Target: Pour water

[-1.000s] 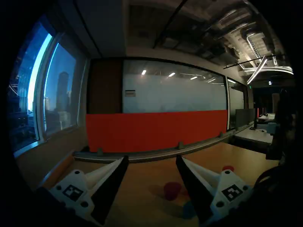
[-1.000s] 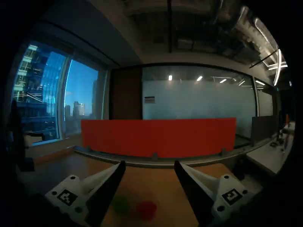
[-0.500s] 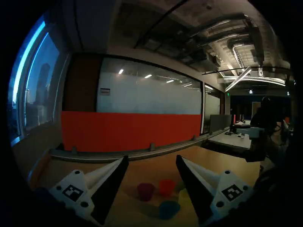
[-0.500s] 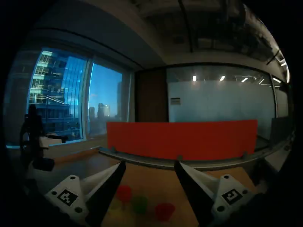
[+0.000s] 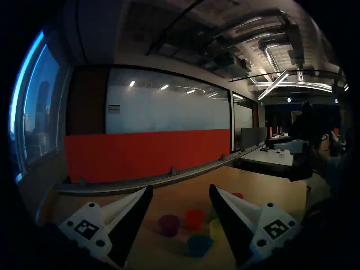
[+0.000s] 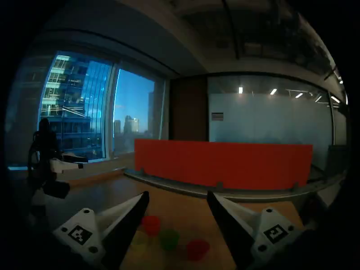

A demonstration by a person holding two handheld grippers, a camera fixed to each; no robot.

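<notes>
Left gripper [image 5: 180,188]: empty, with both fingers spread wide, held above the wooden table [image 5: 274,189].
Right gripper [image 6: 177,194]: also empty, its fingers set well apart with open air between them.
Cups, left gripper view: a tight cluster on the table at 6 o'clock, seen through the gap between the fingers.
Purple cup [image 5: 169,224]: at the 9 o'clock side of the cluster.
Red cup [image 5: 194,218]: just beside the purple one, towards 3 o'clock.
Yellow cup [image 5: 217,228]: at the 3 o'clock edge of the group, partly behind a finger.
Blue cup [image 5: 199,245]: nearest the camera, at the 6 o'clock end.
Green cup [image 6: 169,238]: in the right gripper view, at 6 o'clock between the fingers, with other cups close around it.
Water: in this dim light I cannot tell whether any cup holds some.
Orange partition [image 5: 148,155]: runs along the table's far edge, at 12 o'clock from the cups.
Window [image 6: 85,117]: at 9 o'clock in the right gripper view, with lit towers outside.
</notes>
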